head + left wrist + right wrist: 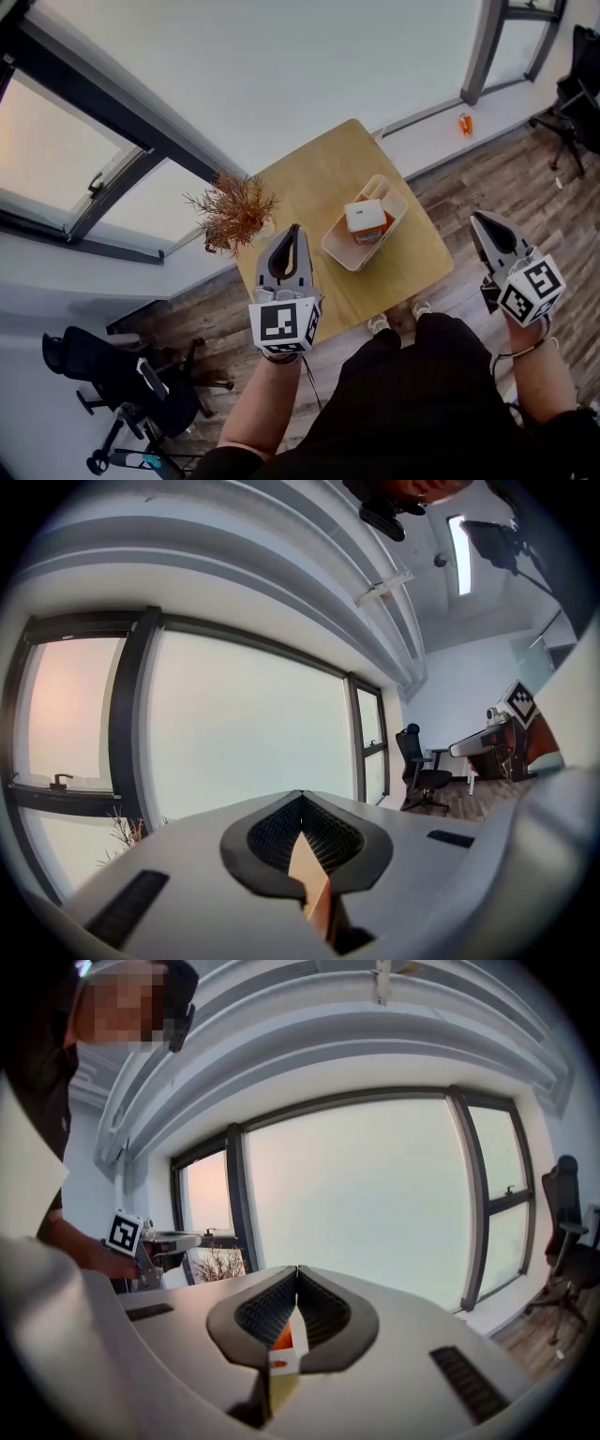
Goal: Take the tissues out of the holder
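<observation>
A cream holder [335,247] lies on the small wooden table [314,178]. Inside it sits a white and orange tissue pack [365,218]. My left gripper [292,229] hovers over the table's near-left edge, left of the holder, jaws together and empty. My right gripper [475,217] hangs off the table's right side, jaws shut with nothing in them. In the right gripper view the closed jaws [297,1267] leave a slit through which a sliver of the tissue pack [282,1339] shows. In the left gripper view the shut jaws [300,795] show only a strip of table wood.
A dried plant [234,207] stands at the table's left corner by the window ledge. Office chairs stand at lower left [117,375] and upper right [577,89]. A small orange object [465,123] lies on the ledge. My legs are at the table's near edge.
</observation>
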A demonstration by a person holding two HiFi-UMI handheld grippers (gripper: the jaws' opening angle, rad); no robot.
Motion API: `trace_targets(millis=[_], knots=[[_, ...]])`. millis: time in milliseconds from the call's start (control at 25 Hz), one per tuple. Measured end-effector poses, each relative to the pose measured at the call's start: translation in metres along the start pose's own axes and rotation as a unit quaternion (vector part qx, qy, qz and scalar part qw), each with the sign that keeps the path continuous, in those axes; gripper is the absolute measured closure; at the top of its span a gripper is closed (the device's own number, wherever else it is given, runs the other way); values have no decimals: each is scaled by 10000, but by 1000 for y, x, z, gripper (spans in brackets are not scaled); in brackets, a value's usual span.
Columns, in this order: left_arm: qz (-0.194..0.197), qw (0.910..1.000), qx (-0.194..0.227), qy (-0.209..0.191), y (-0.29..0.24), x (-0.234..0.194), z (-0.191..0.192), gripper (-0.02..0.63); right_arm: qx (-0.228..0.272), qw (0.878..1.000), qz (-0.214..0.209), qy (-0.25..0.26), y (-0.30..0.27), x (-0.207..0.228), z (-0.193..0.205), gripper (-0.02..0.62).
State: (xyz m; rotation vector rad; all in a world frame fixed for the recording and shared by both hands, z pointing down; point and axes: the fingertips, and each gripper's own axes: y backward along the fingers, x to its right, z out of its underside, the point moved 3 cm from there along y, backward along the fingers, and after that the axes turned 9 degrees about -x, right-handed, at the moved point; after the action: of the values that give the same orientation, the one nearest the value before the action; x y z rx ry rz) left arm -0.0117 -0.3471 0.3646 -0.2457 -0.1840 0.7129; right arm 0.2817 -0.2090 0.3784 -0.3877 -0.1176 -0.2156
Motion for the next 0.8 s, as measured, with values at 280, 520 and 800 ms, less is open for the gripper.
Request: trace_targets(millis=[280,520,800], knots=[[-412,9989,-52,201,-6,-14,6,601,-120,9940,-902,609,-63,-10,-11,591],[-891,9937,-387,567,-13,-20,39,601,-338,9799,-1705,980,-108,-15,-2,589],[-1226,9866,-714,801,-30,-16,72,601,-612,9483,-2484,1876,-153,-30,20,357]])
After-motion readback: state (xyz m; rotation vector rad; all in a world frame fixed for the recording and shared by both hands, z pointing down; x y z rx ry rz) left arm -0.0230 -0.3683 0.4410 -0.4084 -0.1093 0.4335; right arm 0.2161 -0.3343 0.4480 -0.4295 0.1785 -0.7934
